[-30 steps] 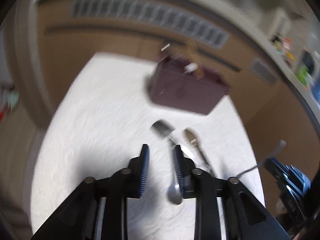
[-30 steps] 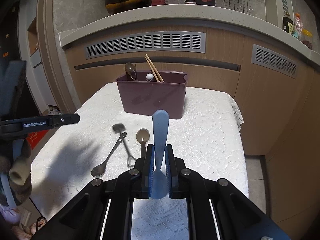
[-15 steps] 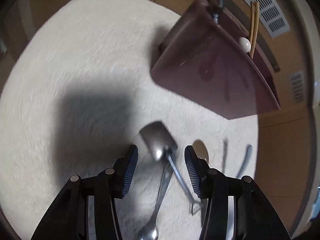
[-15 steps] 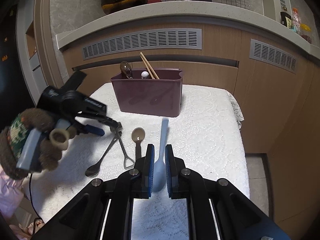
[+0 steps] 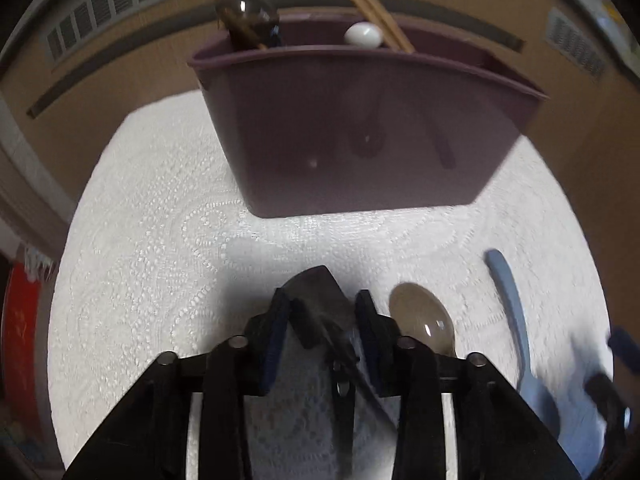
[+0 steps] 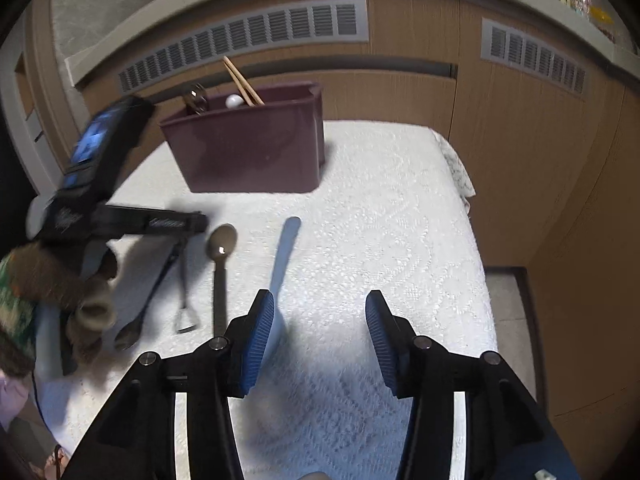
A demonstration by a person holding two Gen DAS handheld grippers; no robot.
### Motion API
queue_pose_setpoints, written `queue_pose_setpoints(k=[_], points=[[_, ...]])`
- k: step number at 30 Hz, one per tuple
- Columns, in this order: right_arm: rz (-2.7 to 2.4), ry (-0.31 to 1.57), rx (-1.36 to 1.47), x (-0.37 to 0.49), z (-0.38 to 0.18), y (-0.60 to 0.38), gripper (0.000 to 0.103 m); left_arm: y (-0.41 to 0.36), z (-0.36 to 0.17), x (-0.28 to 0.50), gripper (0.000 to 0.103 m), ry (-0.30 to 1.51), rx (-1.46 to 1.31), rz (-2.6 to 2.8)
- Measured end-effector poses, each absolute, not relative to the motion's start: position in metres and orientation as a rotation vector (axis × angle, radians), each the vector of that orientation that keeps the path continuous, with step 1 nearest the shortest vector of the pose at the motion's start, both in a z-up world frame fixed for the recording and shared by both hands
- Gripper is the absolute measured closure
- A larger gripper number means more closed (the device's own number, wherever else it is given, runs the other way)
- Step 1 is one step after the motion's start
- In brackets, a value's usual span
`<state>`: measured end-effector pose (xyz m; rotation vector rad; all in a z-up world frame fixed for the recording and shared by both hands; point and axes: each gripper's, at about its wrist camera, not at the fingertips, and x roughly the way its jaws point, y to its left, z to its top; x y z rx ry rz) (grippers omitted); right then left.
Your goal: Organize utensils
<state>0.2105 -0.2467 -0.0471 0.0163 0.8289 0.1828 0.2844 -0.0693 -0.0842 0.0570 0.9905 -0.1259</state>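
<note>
A maroon utensil bin [image 5: 360, 136] [image 6: 248, 148] stands at the back of the white cloth, holding chopsticks [image 5: 368, 4] and a dark ladle [image 5: 244, 16]. My left gripper [image 5: 322, 320] is down at the cloth with its fingers on either side of the head of a dark metal spatula [image 5: 320, 300]; the jaws look closed on it. Beside it lie a brown spoon [image 5: 424, 324] [image 6: 220, 248] and a light blue spoon [image 5: 516, 320] [image 6: 284, 252]. My right gripper [image 6: 320, 320] is open and empty, just right of the blue spoon.
A dark spoon [image 6: 144, 304] lies crossed with the spatula handle [image 6: 185, 300] at the left. The white lace cloth [image 6: 380, 208] covers a small table; its right edge drops to wooden cabinets [image 6: 540, 160]. The left gripper body and gloved hand [image 6: 60, 264] fill the left side.
My right gripper opened and let go of the blue spoon, which now lies on the cloth. My left gripper moved down and forward over the spatula head and narrowed around it.
</note>
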Motion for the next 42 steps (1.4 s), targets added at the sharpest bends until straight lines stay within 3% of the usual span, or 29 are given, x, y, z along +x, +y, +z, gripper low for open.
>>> queue_pose_setpoints(k=[3,6,11,12,13,14,16,17,24,29,32,34,37,40,42], points=[[0.204,0.877,0.003,0.235,-0.054,-0.239,0.058,-0.059,-0.082,0.257,0.084,0.965,0.063,-0.194],[0.238,0.928,0.001,0.259,-0.06,-0.224,0.064,-0.046,-0.083,0.233,0.083,0.944,0.064,-0.227],[0.203,1.005,-0.063,0.304,-0.079,-0.192,0.066,-0.02,-0.085,0.236,0.082,0.999,-0.026,-0.227],[0.191,1.002,-0.067,0.307,-0.081,-0.188,0.072,-0.014,-0.084,0.237,0.081,1.001,-0.05,-0.231],[0.19,0.993,-0.088,0.306,-0.08,-0.184,0.093,-0.006,-0.082,0.24,0.077,1.0,-0.07,-0.232],[0.208,0.997,-0.121,0.303,-0.08,-0.178,0.092,-0.001,-0.082,0.241,0.073,0.999,-0.086,-0.233],[0.213,0.984,-0.144,0.294,-0.077,-0.175,0.092,0.007,-0.079,0.243,0.052,1.005,-0.133,-0.231],[0.214,0.977,-0.151,0.289,-0.076,-0.175,0.092,0.011,-0.076,0.243,0.049,1.009,-0.158,-0.231],[0.201,0.879,-0.113,0.253,-0.053,-0.194,0.092,0.025,-0.09,0.281,0.047,1.196,-0.299,-0.145],[0.202,0.827,-0.1,0.242,-0.048,-0.199,0.092,0.004,-0.088,0.319,0.047,1.23,-0.199,-0.083],[0.198,0.814,-0.094,0.235,-0.048,-0.205,0.092,-0.02,-0.089,0.322,0.053,1.203,-0.031,-0.036],[0.193,0.806,-0.088,0.231,-0.048,-0.209,0.092,-0.031,-0.088,0.31,0.064,1.145,0.056,-0.05],[0.193,0.788,-0.074,0.227,-0.047,-0.212,0.092,-0.025,-0.086,0.287,0.074,1.078,0.033,-0.072],[0.203,0.774,-0.065,0.223,-0.045,-0.213,0.092,-0.016,-0.082,0.263,0.092,0.986,0.022,-0.08],[0.215,0.754,-0.061,0.22,-0.04,-0.212,0.092,-0.008,-0.075,0.246,0.094,0.939,-0.026,-0.113]])
